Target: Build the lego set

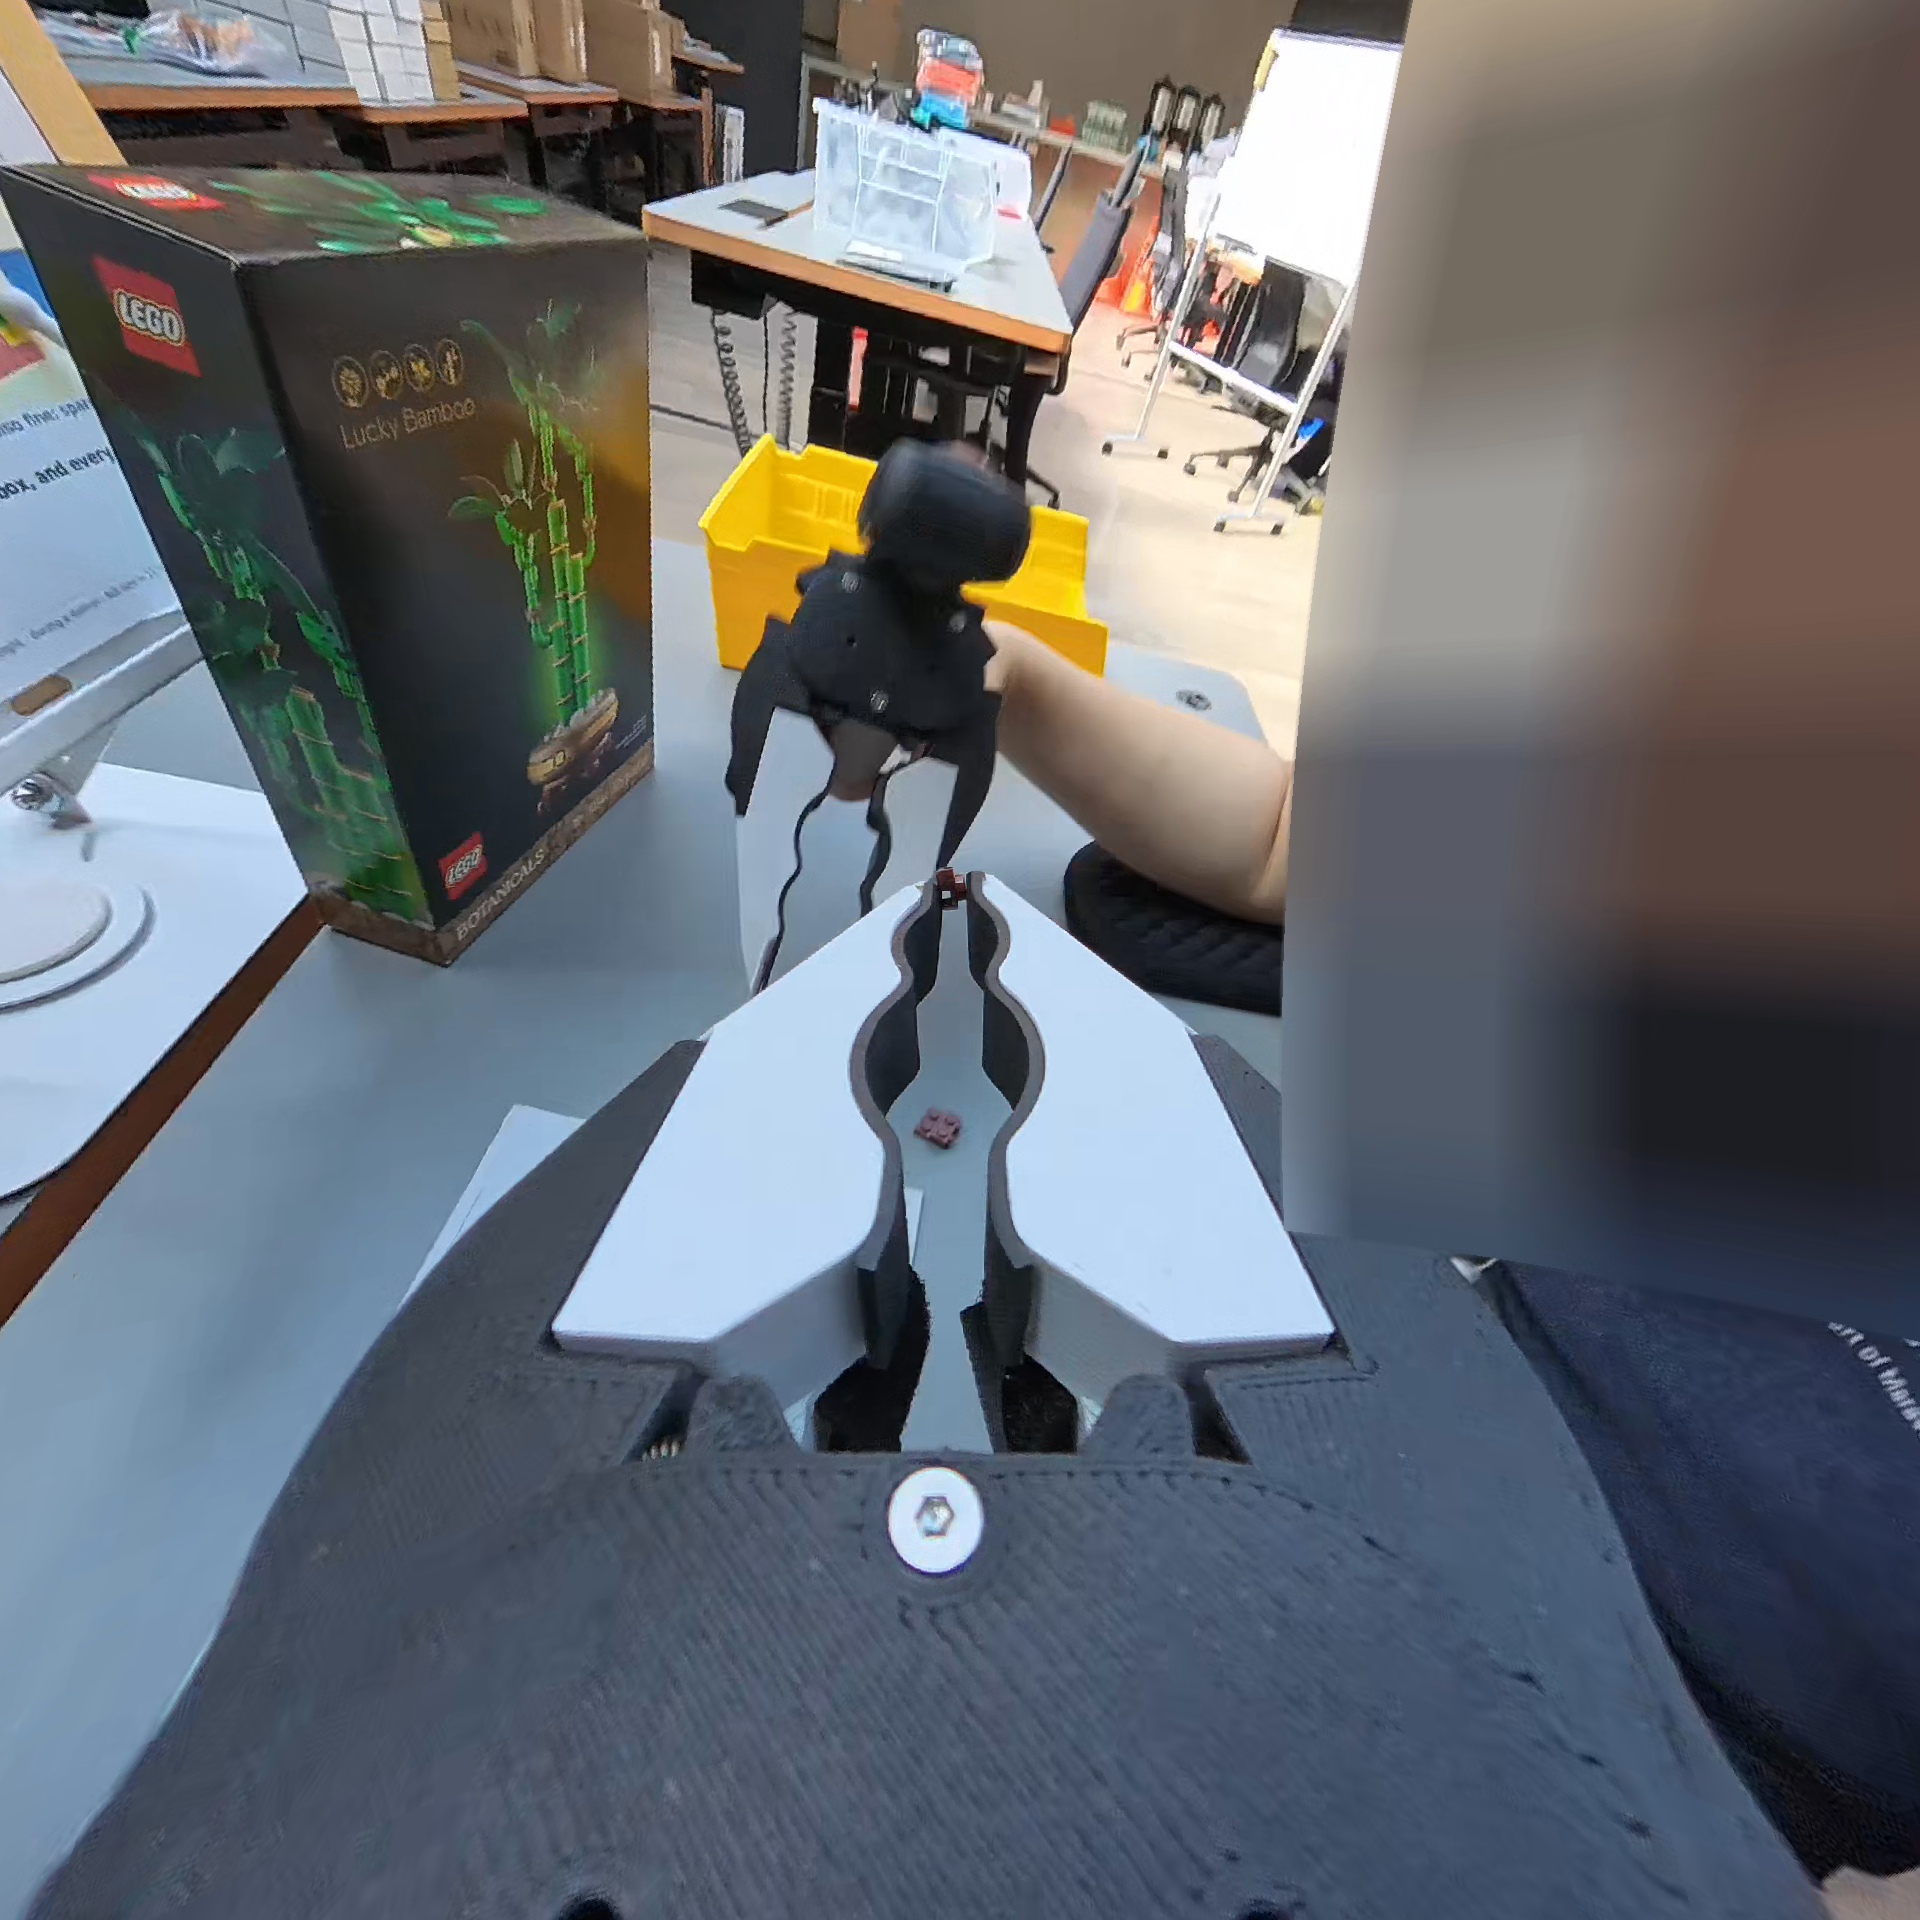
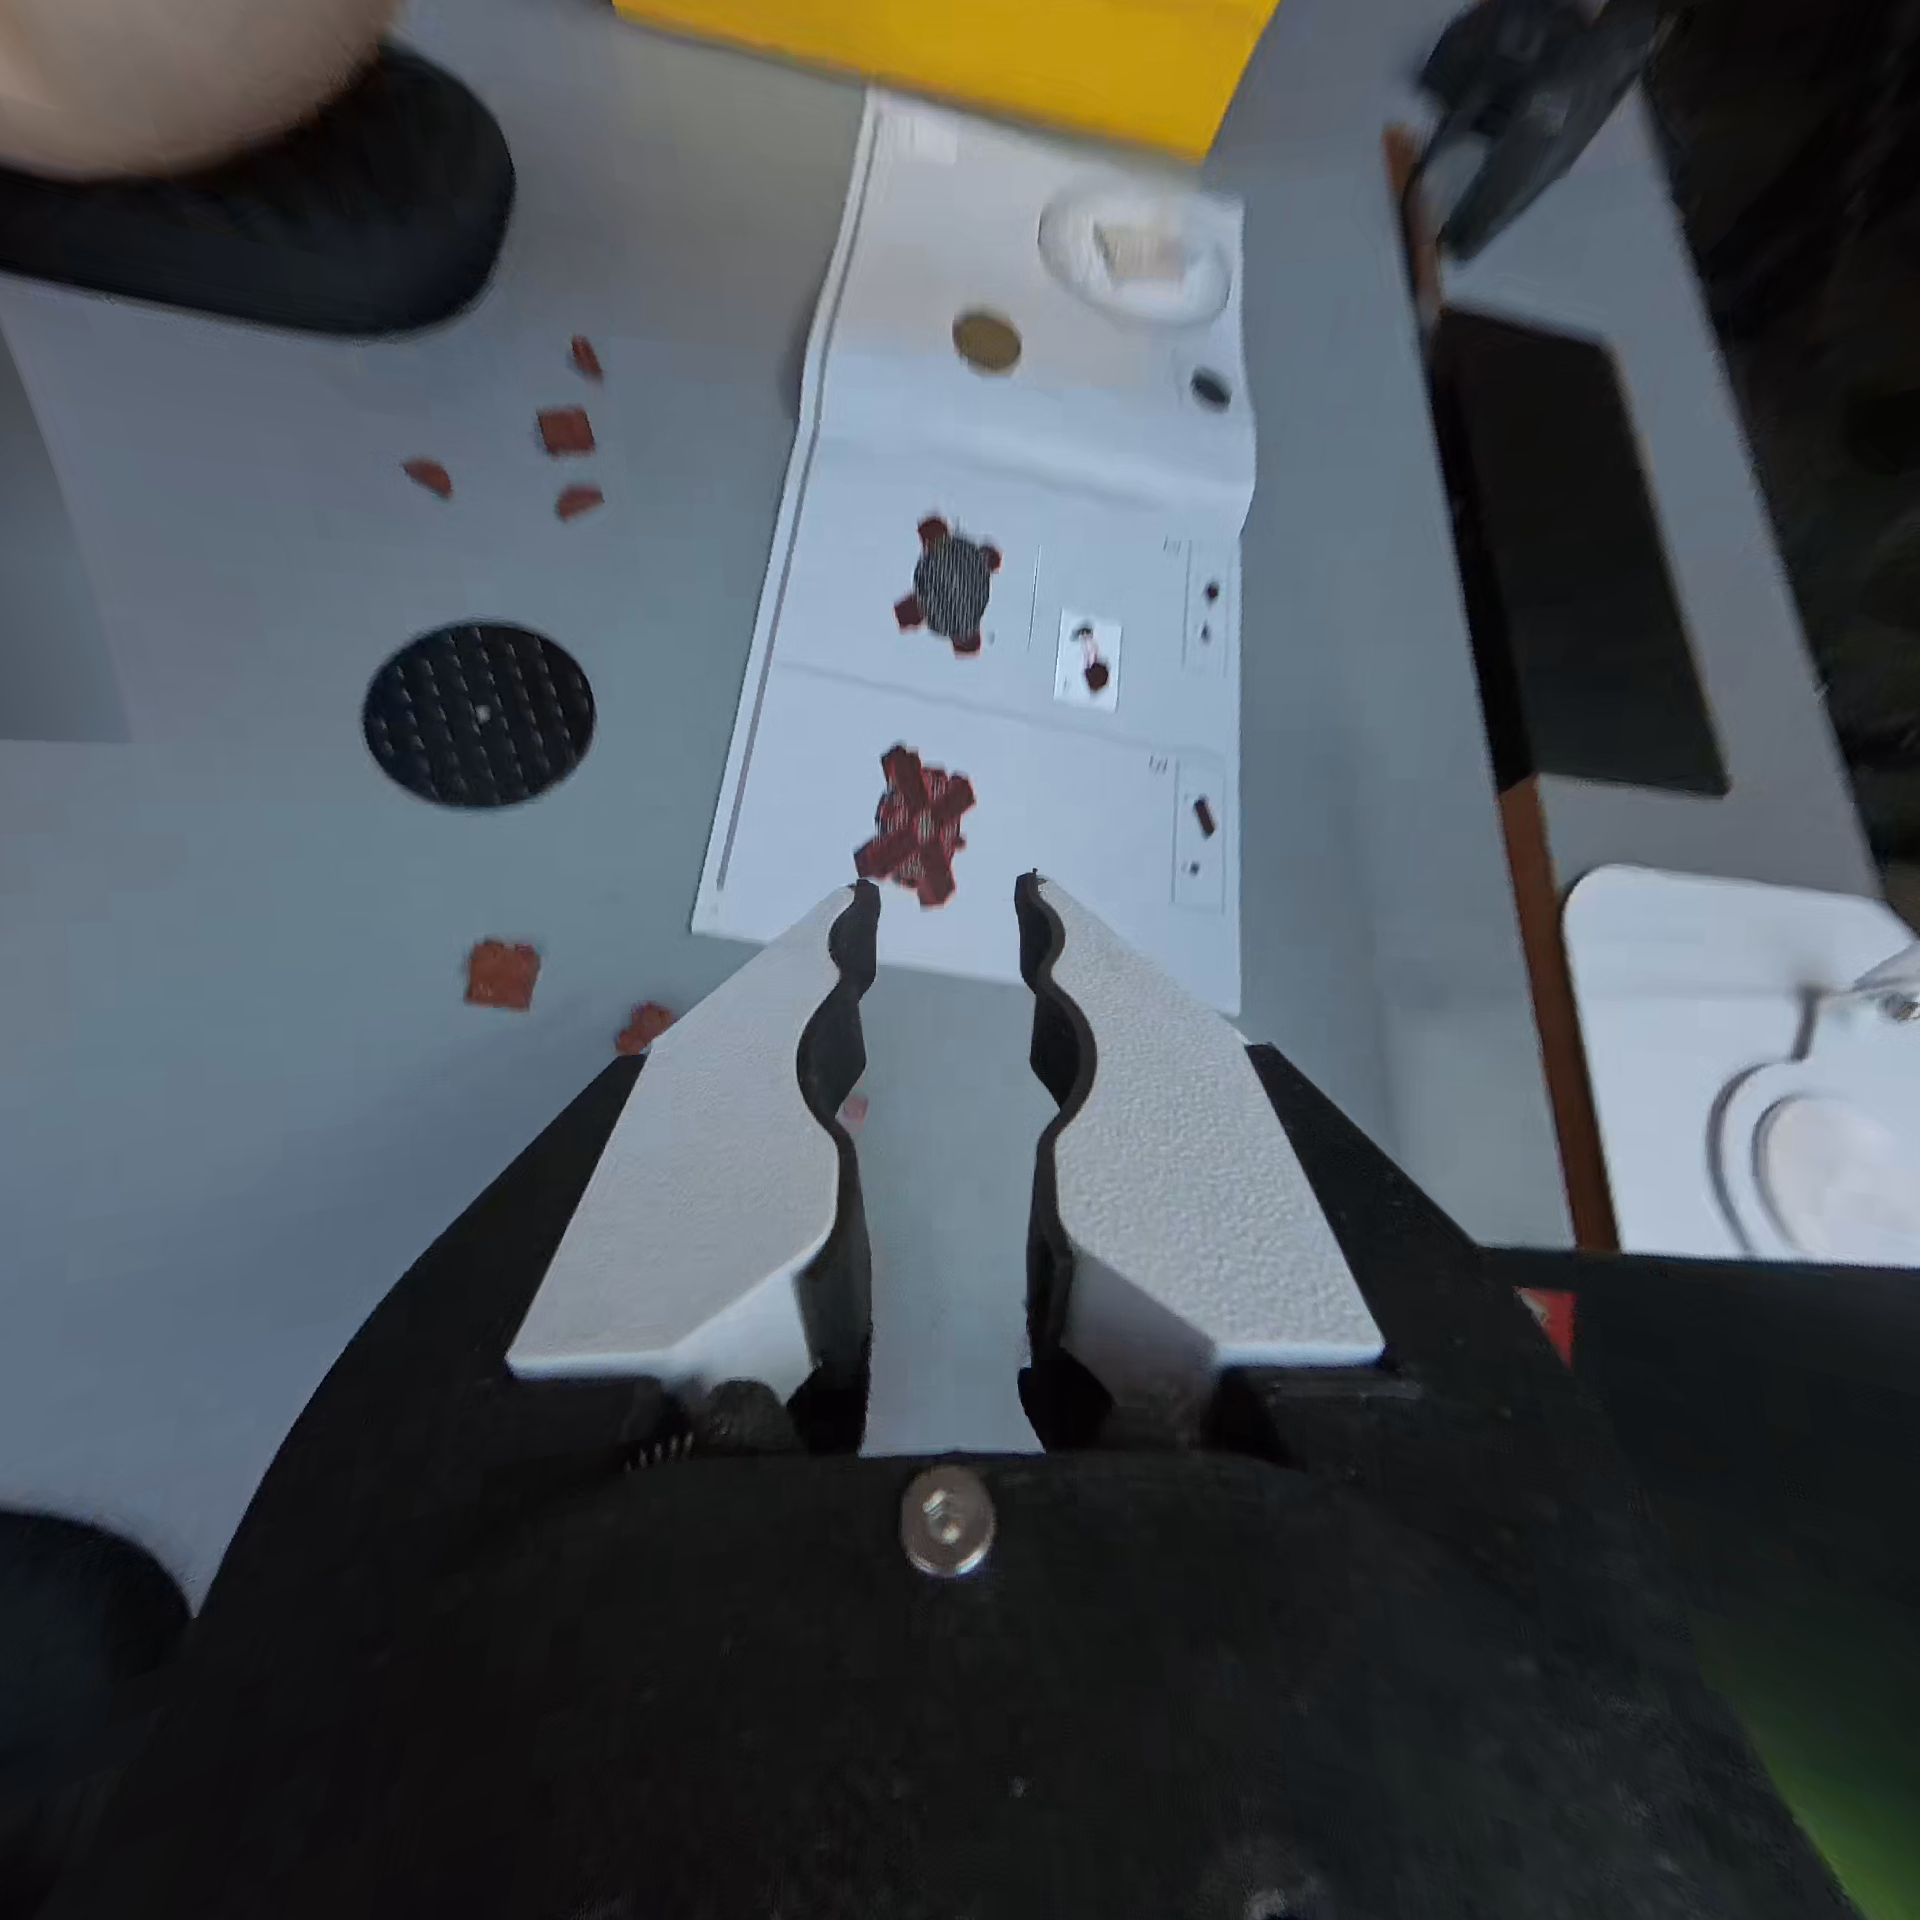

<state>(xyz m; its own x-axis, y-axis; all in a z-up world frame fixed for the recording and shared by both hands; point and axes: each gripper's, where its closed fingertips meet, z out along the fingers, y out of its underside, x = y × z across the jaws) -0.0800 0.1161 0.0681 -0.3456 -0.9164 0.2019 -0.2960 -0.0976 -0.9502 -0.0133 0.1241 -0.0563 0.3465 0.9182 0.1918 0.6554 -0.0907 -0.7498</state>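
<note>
My left gripper (image 1: 948,891) is shut on a small dark red Lego piece (image 1: 948,885) at its fingertips, held above the grey table. A reddish-brown square plate (image 1: 938,1127) lies on the table below its fingers. My right gripper (image 2: 948,891) is open and empty, pointing down over the near end of the instruction booklet (image 2: 997,468). It also shows in the left wrist view (image 1: 847,904), held by a hand just beyond my left fingertips. A black round studded plate (image 2: 478,714) and several loose reddish-brown pieces (image 2: 564,429) lie left of the booklet.
The Lego box (image 1: 416,540) stands at the left. A yellow bin (image 1: 769,540) sits behind the work area. A black round pad (image 1: 1174,945) lies under the person's forearm. A white stand base (image 2: 1766,1060) and a flat black rectangle (image 2: 1569,561) lie right of the booklet. About 15 cm separates my left fingertips from my right. The reddish-brown square plate (image 1: 938,1127) lies some 11 cm from my right tips, 25 cm from my left tips.
</note>
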